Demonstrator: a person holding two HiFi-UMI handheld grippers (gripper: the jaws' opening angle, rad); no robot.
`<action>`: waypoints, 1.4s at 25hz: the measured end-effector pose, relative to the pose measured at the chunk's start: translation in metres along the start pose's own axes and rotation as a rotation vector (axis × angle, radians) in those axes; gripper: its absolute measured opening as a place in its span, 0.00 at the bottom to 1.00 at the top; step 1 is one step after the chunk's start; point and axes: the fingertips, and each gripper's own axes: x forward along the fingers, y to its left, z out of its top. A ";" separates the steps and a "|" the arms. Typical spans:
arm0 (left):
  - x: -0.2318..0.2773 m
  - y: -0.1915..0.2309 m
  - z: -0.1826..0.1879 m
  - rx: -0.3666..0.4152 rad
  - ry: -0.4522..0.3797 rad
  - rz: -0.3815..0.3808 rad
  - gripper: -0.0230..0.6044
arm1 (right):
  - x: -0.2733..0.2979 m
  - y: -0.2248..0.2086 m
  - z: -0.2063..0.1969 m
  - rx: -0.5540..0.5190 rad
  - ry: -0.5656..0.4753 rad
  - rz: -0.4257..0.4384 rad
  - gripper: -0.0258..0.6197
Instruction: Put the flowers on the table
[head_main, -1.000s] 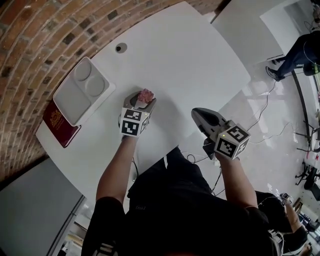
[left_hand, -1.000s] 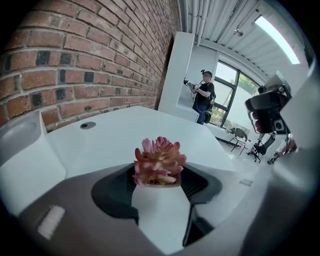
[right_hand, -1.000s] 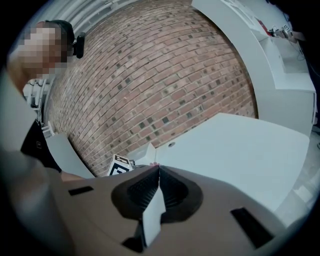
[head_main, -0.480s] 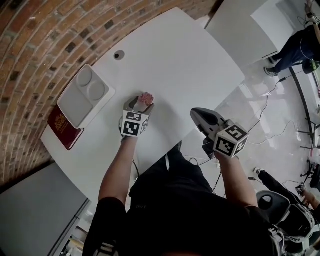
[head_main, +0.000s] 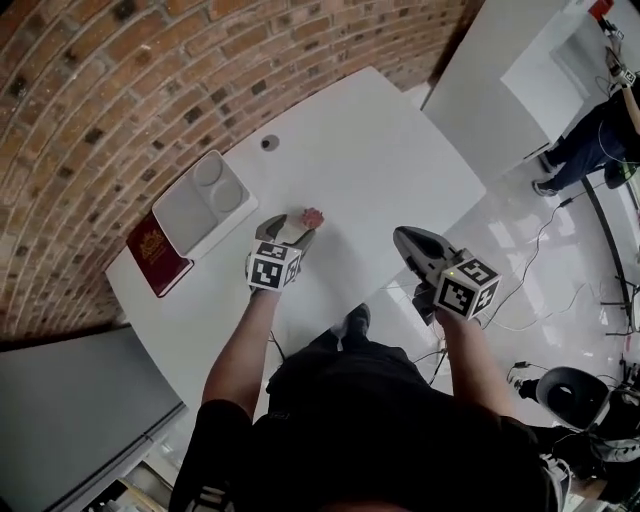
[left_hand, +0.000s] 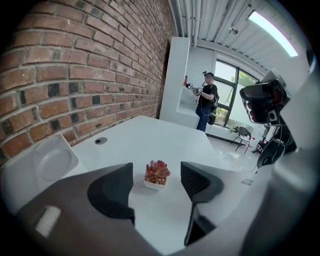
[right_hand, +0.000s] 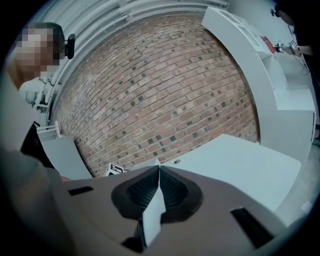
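On the white tabletop, near its middle, the flowers stand upright and free: a small pink-red succulent rosette in a low white pot. The left gripper hovers just short of them, its dark jaws spread wide and just now opening further. In the left gripper view the pot shows through the gap beyond the jaw tips, and neither pad touches it. The right gripper is held off the table's near edge, over the glossy floor, well apart from the pot. Its ribbed jaws are pressed together with nothing between them.

Beside the red brick wall lies a white rectangular plastic tray with two round recesses. Touching the tray's outer side is a dark red booklet with a gold emblem, possibly a passport, though the cover is too small to read. A small round grey cable hole sits in the tabletop beyond the tray.
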 end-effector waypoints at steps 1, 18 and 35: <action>-0.007 0.002 0.006 -0.002 -0.018 0.011 0.52 | -0.001 0.002 0.004 -0.007 -0.005 0.005 0.06; -0.145 0.002 0.130 -0.026 -0.413 0.089 0.33 | -0.007 0.023 0.056 -0.093 -0.114 0.081 0.06; -0.215 0.004 0.159 0.054 -0.507 0.230 0.05 | -0.022 0.051 0.102 -0.271 -0.242 0.092 0.06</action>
